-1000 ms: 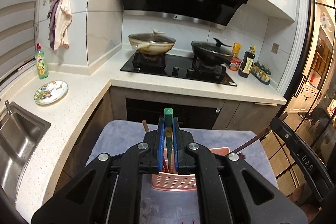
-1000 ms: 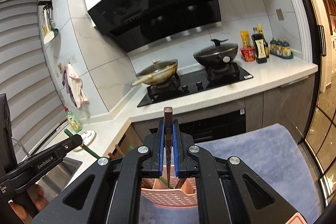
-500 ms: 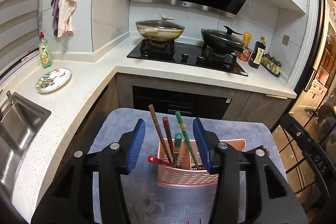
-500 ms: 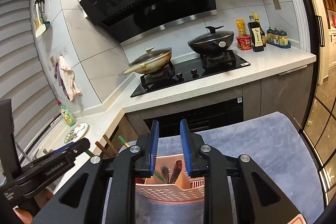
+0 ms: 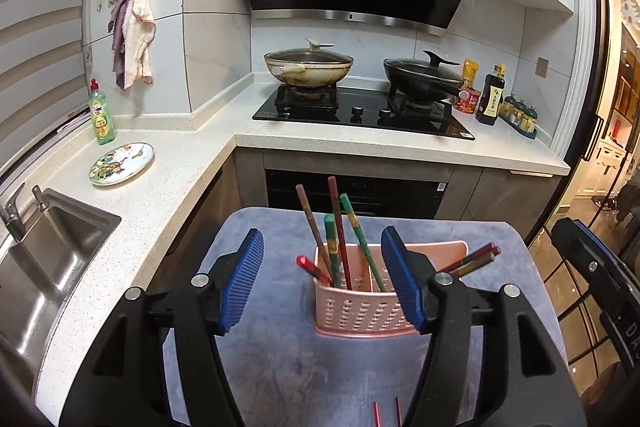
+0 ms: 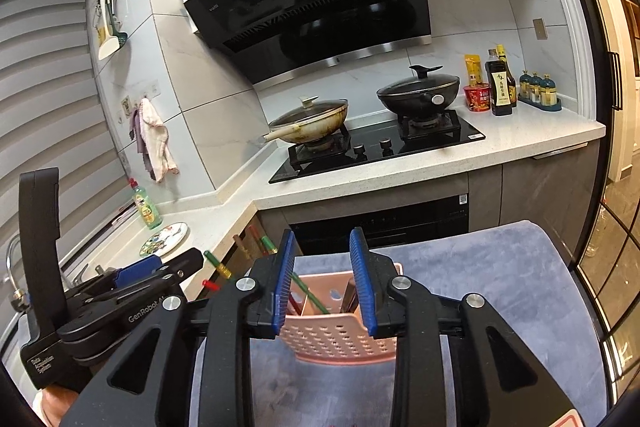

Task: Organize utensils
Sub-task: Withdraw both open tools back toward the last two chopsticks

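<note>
A pink perforated holder (image 5: 360, 311) stands on a grey cloth-covered table (image 5: 280, 367). Green (image 5: 354, 223), red (image 5: 336, 211) and brown (image 5: 308, 215) chopsticks lean upright in its left part, and a dark pair (image 5: 476, 259) sticks out to the right. My left gripper (image 5: 320, 243) hovers in front of the holder, its jaws opening, with nothing touching the pads. My right gripper (image 6: 322, 247) faces the same holder (image 6: 340, 339) from the other side, its jaws opening on an empty gap. A green chopstick (image 6: 310, 293) and a dark one (image 6: 348, 297) rest inside.
Two red stick tips (image 5: 386, 415) lie on the cloth near me. Behind the table is a counter with a hob (image 5: 360, 111) carrying two lidded pans. A sink (image 5: 48, 247), plate (image 5: 120, 163) and soap bottle (image 5: 101, 115) are at the left, bottles (image 5: 492, 95) at the right.
Both grippers were shut on a chopstick, the left on a green one and the right on a brown one. Both have opened, the sticks now stand in the holder, and both grippers have drawn back.
</note>
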Motion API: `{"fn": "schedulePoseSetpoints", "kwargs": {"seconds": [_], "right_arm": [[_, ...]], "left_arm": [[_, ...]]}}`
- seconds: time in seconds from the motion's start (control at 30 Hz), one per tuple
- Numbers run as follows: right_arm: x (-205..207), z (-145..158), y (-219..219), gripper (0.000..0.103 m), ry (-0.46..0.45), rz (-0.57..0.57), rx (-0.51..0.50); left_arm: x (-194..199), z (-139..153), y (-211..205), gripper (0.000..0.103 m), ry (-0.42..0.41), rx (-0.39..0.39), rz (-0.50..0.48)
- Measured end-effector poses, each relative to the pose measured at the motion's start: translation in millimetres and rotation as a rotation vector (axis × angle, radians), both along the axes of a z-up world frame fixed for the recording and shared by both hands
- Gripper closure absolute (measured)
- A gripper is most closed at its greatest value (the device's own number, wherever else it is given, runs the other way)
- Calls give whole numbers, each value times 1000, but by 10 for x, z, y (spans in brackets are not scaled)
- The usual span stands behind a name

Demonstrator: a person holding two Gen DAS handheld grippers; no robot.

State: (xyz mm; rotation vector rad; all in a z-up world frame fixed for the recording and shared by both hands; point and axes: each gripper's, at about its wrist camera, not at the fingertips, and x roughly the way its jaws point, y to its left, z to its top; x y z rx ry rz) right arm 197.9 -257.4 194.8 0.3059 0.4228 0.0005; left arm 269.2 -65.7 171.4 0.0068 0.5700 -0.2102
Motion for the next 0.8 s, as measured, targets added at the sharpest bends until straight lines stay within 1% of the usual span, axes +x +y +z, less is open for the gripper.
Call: {"fn": "schedulePoseSetpoints", "kwargs": {"seconds": [0.1,0.2,0.23,0.27,0.3,0.4,0.63,0.8], "right_arm": [[-165,-56,15,70,13,5,-6],[-342,-156,53,69,34,5,-35],[-400,-201,67,69,43,7,-45],[-480,-273,85,69,61,10,-56],[-538,-329,98,69,74,12,-60],[-719,-562,132,69,132,21,-66],[-1112,-1163,217,69,277,34,-103],[-1361,-1538,311,69,369,64,-103]], "left_arm": [[-126,-32,24,44,5,6,0],[-254,-87,55,44,13,9,-1],[-313,-126,68,42,16,15,0],[-359,-162,85,37,22,17,1],[-410,-204,100,35,29,16,-2],[-548,-337,118,35,53,20,-10],[-897,-839,122,35,136,67,-25],[-1112,-1222,132,35,207,107,-34]]}}
